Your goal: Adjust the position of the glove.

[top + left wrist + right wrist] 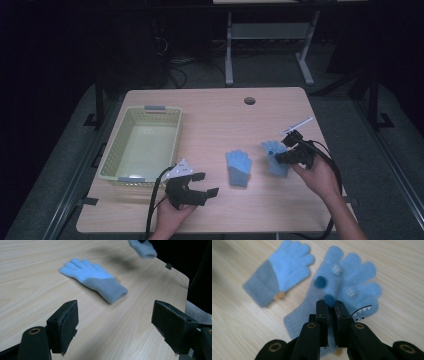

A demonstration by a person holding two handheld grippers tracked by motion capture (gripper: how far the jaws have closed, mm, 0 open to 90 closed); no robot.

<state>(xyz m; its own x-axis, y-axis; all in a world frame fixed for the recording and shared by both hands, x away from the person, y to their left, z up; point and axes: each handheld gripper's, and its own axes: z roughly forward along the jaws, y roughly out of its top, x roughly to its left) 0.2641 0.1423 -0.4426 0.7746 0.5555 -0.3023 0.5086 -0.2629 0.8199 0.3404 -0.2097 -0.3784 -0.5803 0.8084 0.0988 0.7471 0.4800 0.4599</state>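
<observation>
My right gripper [331, 305] pinches monster glove [347, 277], fingers pointing away. My left gripper [115, 322] wide apart, holding nothing, faces plain glove [93, 277].

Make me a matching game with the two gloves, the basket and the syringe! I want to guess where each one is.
Things:
1. plain blue glove
2. monster-face glove
3. basket
4. syringe

Places:
A. lies beyond the right gripper, toward the table's far right
B. pinched in the right gripper's jaws
C. sits at the table's left side
D. lies flat in the table's middle, ahead of the open left gripper

Pairs: 1-D, 2-B, 3-C, 4-A
</observation>
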